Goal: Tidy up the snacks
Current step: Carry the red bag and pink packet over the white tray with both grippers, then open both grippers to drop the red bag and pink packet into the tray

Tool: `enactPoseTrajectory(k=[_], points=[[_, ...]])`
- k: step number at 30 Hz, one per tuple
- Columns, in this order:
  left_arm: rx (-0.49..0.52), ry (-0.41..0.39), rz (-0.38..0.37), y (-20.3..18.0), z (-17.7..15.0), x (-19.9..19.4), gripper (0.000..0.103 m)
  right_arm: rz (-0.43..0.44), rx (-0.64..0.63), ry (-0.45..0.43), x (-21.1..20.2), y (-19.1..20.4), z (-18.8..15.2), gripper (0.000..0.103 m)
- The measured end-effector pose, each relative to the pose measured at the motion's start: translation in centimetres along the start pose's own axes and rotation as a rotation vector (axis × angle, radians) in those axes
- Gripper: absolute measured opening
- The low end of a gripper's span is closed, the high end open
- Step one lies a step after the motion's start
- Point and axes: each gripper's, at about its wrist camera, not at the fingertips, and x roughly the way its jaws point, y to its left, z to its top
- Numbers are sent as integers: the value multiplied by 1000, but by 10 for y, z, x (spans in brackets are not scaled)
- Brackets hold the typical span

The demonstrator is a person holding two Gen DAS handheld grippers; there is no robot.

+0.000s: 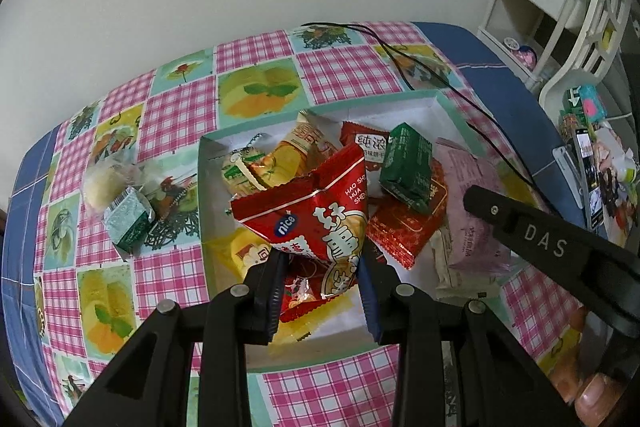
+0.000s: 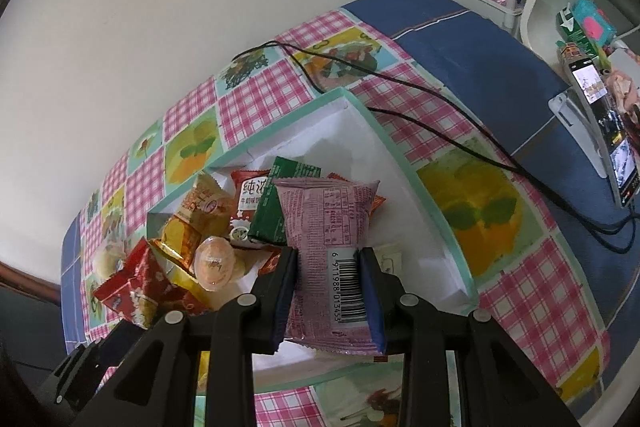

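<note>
Holding a red packet (image 1: 316,223) in our left gripper (image 1: 320,291) and a pink packet (image 2: 332,251) in our right gripper (image 2: 328,291), both clamped shut, we have the box (image 1: 452,107) directly beneath each.

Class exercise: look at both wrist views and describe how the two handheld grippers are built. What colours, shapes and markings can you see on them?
Both the left gripper and the right gripper are matte black, with angular linkage arms joined by round silver pins. The jaws carry ribbed blue pads. In the left wrist view, the right gripper's side bears white letters, "DAS".
</note>
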Motion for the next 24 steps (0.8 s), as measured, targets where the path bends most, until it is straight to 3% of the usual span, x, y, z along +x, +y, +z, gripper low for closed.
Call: enactPoseTrajectory(k=[19,24], points=[[23,63,0,-7,-4,18,35,-7,-82,64,15,24,-8,35],[19,56,-18,-7,-3,11,45,-12,-100,46,7,30,-7,35]])
